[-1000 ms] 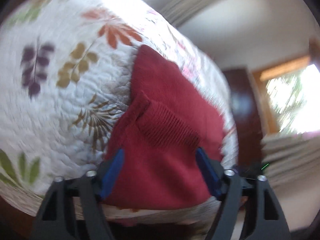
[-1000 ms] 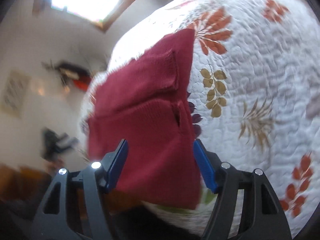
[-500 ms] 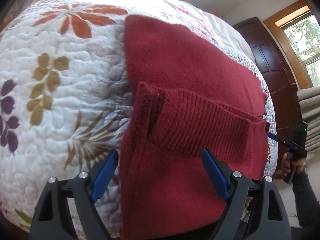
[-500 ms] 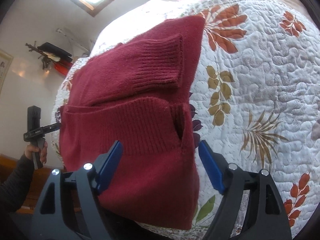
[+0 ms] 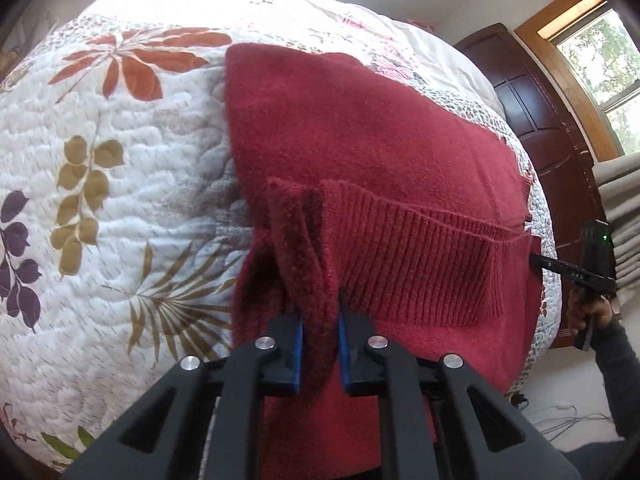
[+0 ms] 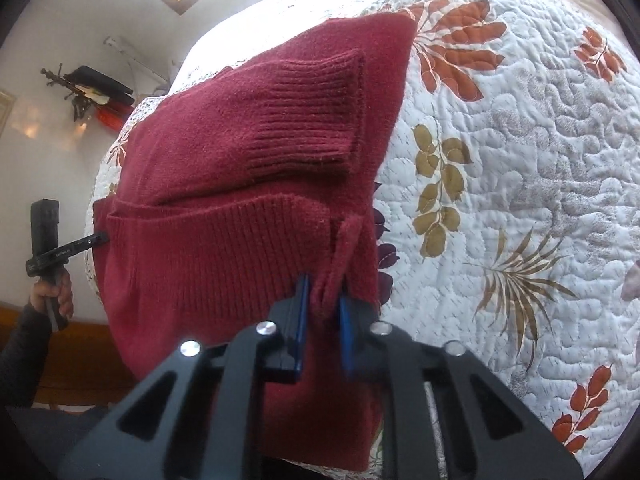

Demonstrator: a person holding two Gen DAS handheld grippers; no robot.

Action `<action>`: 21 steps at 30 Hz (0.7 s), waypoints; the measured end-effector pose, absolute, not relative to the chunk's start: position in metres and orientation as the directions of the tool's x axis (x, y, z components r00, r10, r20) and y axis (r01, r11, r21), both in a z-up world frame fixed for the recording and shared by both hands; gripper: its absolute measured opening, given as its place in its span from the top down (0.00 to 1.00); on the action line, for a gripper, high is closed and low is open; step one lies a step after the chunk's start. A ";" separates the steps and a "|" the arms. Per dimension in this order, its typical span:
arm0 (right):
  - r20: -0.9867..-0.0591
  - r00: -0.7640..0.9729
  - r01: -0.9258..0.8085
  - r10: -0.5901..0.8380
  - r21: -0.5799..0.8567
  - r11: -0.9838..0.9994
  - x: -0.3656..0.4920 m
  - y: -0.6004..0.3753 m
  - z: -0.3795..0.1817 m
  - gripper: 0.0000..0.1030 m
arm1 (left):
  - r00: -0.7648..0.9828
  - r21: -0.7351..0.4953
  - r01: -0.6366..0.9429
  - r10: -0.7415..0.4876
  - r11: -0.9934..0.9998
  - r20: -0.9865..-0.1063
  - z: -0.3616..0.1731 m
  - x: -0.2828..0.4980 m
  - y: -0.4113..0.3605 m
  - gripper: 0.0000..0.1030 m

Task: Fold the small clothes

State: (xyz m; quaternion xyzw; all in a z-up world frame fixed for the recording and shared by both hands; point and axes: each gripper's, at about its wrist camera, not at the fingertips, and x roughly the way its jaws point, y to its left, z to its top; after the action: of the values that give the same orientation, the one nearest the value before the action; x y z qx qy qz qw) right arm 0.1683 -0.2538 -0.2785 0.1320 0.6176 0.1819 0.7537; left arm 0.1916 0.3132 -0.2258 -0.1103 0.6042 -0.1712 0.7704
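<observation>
A dark red knitted sweater (image 5: 360, 128) lies partly folded on a quilted bed, its ribbed sleeve cuffs laid across the body. In the left wrist view my left gripper (image 5: 319, 328) is shut on a pinched-up fold of the sweater near its left edge. The right wrist view shows the same sweater (image 6: 224, 168) from the other side, with my right gripper (image 6: 323, 320) shut on a raised fold at the right edge. Each gripper also appears small in the other's view, held in a hand at the sweater's far side.
The white quilt (image 5: 100, 220) with leaf prints covers the bed and spreads wide beside the sweater (image 6: 520, 200). A dark wooden door (image 5: 532, 120) and a window stand past the bed. The person's hand (image 6: 52, 292) and dark sleeve are at the bed edge.
Both grippers were open around the sweater's near edges; now each has shut on a fold of the knit and lifted it slightly. The views moved closer.
</observation>
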 end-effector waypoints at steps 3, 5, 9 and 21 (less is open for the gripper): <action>-0.882 0.166 -0.097 0.441 0.431 0.897 0.172 -0.255 -0.281 0.78 | 0.212 -0.410 0.116 -0.426 0.905 -0.880 -0.232 0.193 0.311 0.72; -0.882 0.172 -0.105 0.438 0.426 0.899 0.172 -0.252 -0.278 0.87 | 0.224 -0.413 0.116 -0.428 0.904 -0.875 -0.230 0.194 0.310 0.88; -0.868 0.209 -0.111 0.450 0.436 0.893 0.162 -0.255 -0.261 0.94 | 0.260 -0.446 0.095 -0.455 0.890 -0.852 -0.219 0.185 0.319 0.89; -0.798 0.435 -0.096 0.418 0.420 0.902 0.113 -0.267 -0.174 0.94 | 0.443 -0.505 0.159 -0.519 0.848 -0.731 -0.157 0.135 0.333 0.90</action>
State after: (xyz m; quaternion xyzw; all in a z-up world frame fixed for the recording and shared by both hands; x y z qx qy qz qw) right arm 0.1128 -0.2674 -0.1743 0.1582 0.5086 0.1542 0.8322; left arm 0.1345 0.3328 -0.1572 -0.1849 0.4864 -0.2043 0.8292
